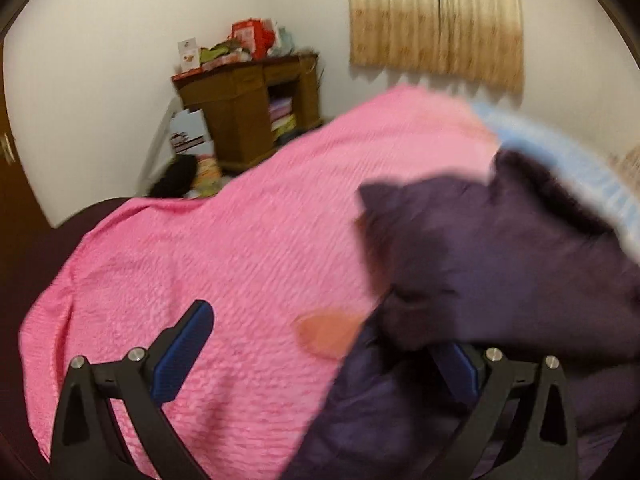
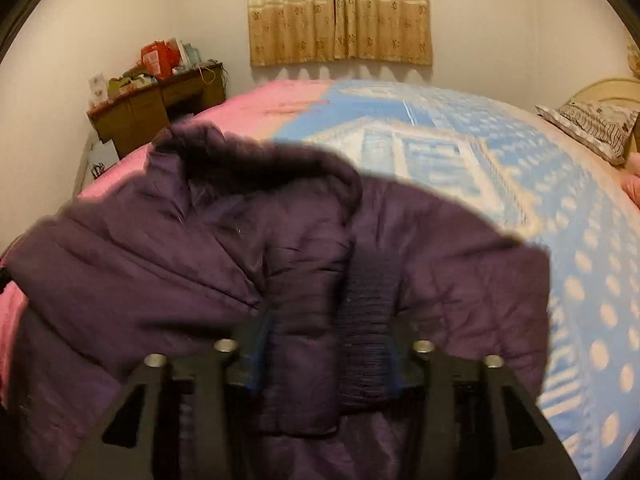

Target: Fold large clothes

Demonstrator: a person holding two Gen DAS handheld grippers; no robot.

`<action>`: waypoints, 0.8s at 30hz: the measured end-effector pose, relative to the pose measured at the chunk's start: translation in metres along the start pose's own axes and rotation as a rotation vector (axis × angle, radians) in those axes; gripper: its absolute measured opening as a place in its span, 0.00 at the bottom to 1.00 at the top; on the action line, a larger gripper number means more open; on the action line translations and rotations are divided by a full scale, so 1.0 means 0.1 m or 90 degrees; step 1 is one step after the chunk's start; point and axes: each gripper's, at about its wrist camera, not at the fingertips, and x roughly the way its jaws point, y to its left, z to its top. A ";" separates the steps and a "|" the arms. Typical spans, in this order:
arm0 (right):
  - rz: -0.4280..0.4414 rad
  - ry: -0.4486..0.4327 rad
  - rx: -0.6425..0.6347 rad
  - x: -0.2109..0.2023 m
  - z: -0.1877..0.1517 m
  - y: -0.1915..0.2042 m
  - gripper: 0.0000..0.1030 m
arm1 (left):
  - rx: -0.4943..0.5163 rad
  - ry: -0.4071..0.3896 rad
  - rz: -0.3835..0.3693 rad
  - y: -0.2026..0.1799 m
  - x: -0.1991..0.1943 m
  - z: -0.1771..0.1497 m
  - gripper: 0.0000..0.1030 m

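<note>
A dark purple padded jacket [image 2: 200, 248] with a fur-trimmed hood lies bunched on the bed; it also shows in the left wrist view [image 1: 500, 248] at the right. My left gripper [image 1: 316, 344] is open, its jaws wide apart over the pink blanket [image 1: 224, 248], and its right finger is under a fold of the jacket. My right gripper [image 2: 326, 336] is shut on a thick fold of the jacket with its ribbed cuff, and the fabric hides its fingertips.
The bed carries a pink blanket [image 2: 256, 104] on the left and a blue patterned quilt [image 2: 500, 168] on the right. A pillow [image 2: 592, 128] lies at the far right. A cluttered wooden desk [image 1: 256, 112] stands by the wall, and curtains [image 2: 340, 12] hang behind.
</note>
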 end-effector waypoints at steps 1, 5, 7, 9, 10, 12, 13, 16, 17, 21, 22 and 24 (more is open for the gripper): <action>0.004 -0.002 0.011 -0.02 0.02 -0.03 0.50 | 0.017 0.021 0.017 0.00 0.10 -0.04 1.00; 0.016 0.007 0.032 0.00 0.04 -0.09 0.54 | -0.030 0.057 -0.028 0.23 0.13 -0.10 1.00; 0.021 0.006 0.036 0.02 0.03 -0.10 0.55 | -0.022 0.050 -0.036 0.27 0.10 -0.09 1.00; 0.023 0.005 0.037 0.03 0.03 -0.08 0.55 | -0.006 0.051 -0.031 0.26 0.08 -0.10 1.00; 0.024 0.006 0.038 0.03 0.03 -0.09 0.56 | -0.009 0.053 -0.030 0.26 0.07 -0.11 1.00; 0.027 0.007 0.042 0.02 0.02 -0.06 0.56 | -0.014 0.057 -0.044 0.22 0.06 -0.11 1.00; 0.029 0.007 0.044 0.04 0.01 -0.06 0.56 | -0.003 0.062 -0.056 0.15 0.07 -0.11 1.00; 0.033 0.008 0.047 0.04 0.02 -0.08 0.56 | 0.035 0.069 -0.038 -0.05 0.19 -0.06 1.00; 0.032 0.008 0.047 0.04 0.02 -0.08 0.56 | 0.039 0.075 -0.021 -0.07 0.26 -0.04 1.00; 0.035 0.007 0.047 0.03 0.01 -0.08 0.59 | -0.059 0.098 -0.018 0.23 0.39 0.08 1.00; 0.038 0.007 0.045 0.03 0.01 -0.07 0.62 | -0.069 0.102 -0.026 0.28 0.40 0.08 1.00; 0.036 0.007 0.041 0.01 0.01 -0.05 0.62 | -0.057 0.097 -0.026 0.30 0.37 0.05 1.00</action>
